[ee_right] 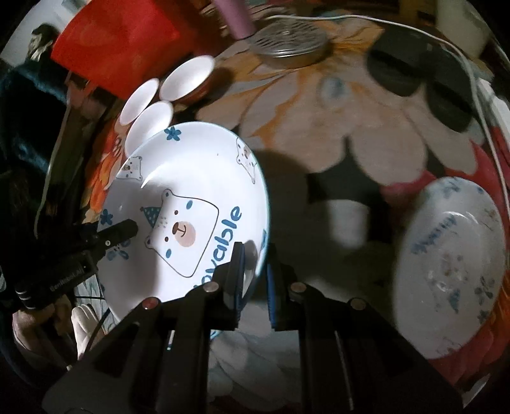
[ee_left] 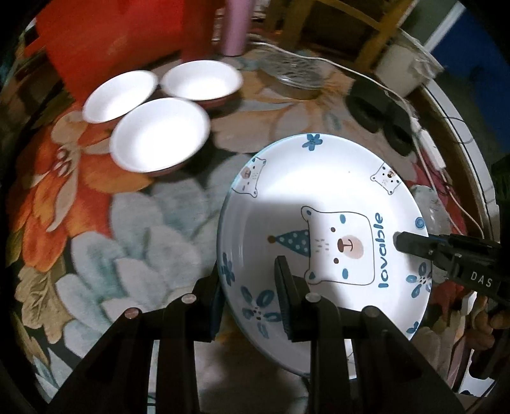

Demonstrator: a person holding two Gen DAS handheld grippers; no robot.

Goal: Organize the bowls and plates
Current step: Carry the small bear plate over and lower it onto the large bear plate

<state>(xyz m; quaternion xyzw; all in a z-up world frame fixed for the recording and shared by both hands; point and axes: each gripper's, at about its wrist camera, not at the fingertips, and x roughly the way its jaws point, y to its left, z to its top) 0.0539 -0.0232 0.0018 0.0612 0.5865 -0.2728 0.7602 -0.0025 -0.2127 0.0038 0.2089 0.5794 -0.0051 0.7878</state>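
Observation:
A white plate (ee_left: pixel 318 197) with a bear drawing and the word "lovable" hangs tilted above the flowered tablecloth. My left gripper (ee_left: pixel 248 280) is shut on its left rim, one finger inside the dish and one outside. On the opposite rim my right gripper (ee_right: pixel 255 254) is shut as well, and it shows in the left wrist view as the right gripper (ee_left: pixel 404 243). The same plate (ee_right: pixel 191 178) fills the left of the right wrist view, with the left gripper (ee_right: pixel 130 227) at its far edge. Three white bowls (ee_left: pixel 159 133) sit close together at the back left. A second patterned plate (ee_right: pixel 452 254) lies on the table at the right.
A red box (ee_left: pixel 105 41) and a pink bottle (ee_left: pixel 236 28) stand behind the bowls. A round metal strainer (ee_left: pixel 293 73), black round objects (ee_left: pixel 376 108) and a white cable (ee_left: pixel 427 149) lie at the back right, near the table's curved edge (ee_left: pixel 471 178).

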